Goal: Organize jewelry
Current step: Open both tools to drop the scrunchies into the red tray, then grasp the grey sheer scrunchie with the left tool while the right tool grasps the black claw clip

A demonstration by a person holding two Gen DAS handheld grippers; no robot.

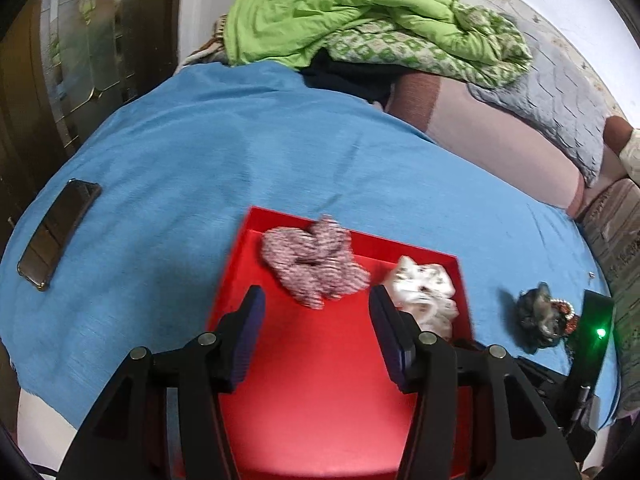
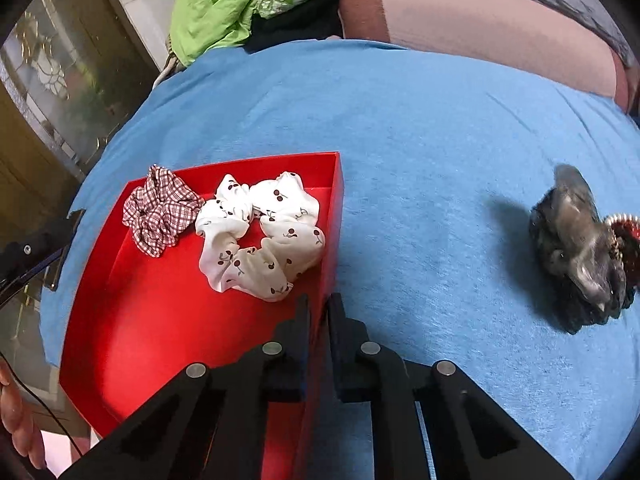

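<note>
A red tray [image 1: 320, 380] [image 2: 160, 320] lies on a blue cloth. In it lie a red-checked scrunchie [image 1: 312, 260] [image 2: 160, 210] and a white cherry-print scrunchie [image 1: 424, 292] [image 2: 260, 236]. A dark grey scrunchie [image 1: 534, 316] [image 2: 576, 256] lies on the cloth to the right of the tray, with a red beaded piece [image 2: 626, 236] beside it. My left gripper [image 1: 316, 308] is open and empty above the tray, just short of the checked scrunchie. My right gripper [image 2: 319, 312] is shut on the tray's right wall.
A black phone [image 1: 58, 232] lies on the blue cloth [image 1: 200, 152] at the left. A green quilt [image 1: 340, 16] and a grey pillow [image 1: 560, 100] lie behind. The right gripper's body with a green light [image 1: 592, 336] stands right of the tray.
</note>
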